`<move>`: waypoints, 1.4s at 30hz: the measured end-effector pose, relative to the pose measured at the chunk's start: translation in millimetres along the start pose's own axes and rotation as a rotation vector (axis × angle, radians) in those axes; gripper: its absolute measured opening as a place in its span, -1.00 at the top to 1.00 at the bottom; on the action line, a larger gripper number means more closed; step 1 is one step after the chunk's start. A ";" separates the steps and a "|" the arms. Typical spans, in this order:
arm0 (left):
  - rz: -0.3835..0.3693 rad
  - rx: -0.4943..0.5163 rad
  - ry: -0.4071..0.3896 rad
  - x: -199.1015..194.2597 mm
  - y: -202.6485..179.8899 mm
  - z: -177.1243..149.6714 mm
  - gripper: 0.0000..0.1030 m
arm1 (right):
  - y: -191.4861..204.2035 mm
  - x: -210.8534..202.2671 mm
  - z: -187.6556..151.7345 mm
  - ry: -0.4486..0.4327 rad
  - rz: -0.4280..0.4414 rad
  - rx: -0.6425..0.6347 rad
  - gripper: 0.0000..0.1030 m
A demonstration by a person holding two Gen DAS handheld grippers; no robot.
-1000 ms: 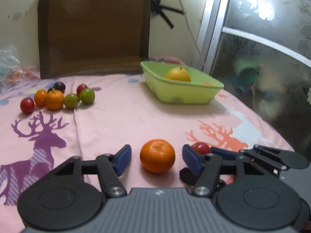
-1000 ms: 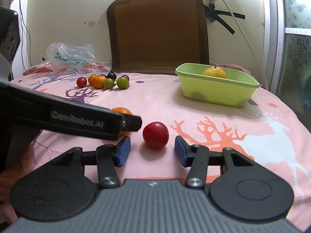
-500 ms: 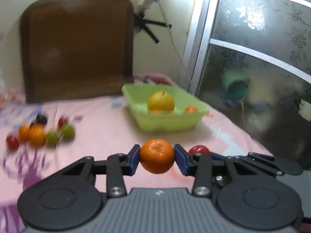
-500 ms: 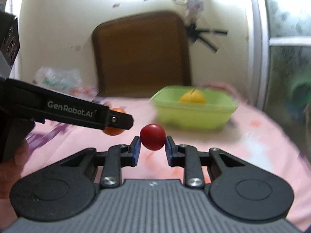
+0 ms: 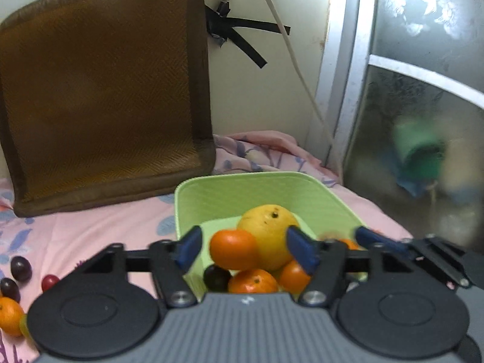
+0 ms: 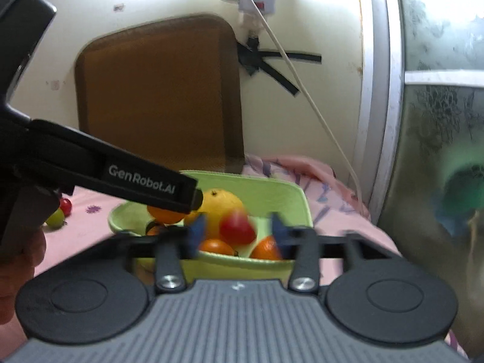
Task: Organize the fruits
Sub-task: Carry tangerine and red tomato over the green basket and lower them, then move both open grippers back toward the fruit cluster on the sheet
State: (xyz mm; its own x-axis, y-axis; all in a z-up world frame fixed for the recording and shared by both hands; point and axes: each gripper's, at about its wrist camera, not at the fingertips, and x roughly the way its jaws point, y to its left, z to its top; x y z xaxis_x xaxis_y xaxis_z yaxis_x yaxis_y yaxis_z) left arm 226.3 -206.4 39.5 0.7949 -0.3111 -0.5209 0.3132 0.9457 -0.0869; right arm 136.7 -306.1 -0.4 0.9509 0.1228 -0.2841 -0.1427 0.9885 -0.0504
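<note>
Both hand-held grippers, L (image 5: 243, 249) & R (image 6: 237, 231), jaws apart over green tub (image 5: 211, 199) w/ oranges (image 5: 233, 249), yellow fruit (image 5: 269, 230)

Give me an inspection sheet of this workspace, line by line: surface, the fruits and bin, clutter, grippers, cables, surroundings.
Surface: pink cloth with printed shapes.
Job's things: green bin holds a large yellow fruit, oranges and a dark grape. An orange sits between the left fingers, a blurred red fruit between the right ones, both over the bin. Loose fruits lie on the cloth at far left.
Clutter: nothing seen.
Grippers: left gripper open; right gripper open.
Cables: white cord hangs from a wall plug; black tape on the wall.
Surroundings: brown cushion against the wall; frosted glass door at right.
</note>
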 end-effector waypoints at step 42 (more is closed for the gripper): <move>0.387 -0.198 -0.217 -182.2 163.7 -132.4 -0.25 | 137.4 45.3 8.2 0.259 0.371 0.205 0.17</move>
State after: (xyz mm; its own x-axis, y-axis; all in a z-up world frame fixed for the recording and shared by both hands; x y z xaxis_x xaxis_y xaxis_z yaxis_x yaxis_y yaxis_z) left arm 64.0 17.5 7.8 0.9301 0.0746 -0.3598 -0.1150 0.9891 -0.0922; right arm 162.4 -164.0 -12.3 0.7428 0.4697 -0.4771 -0.3775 0.8823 0.2810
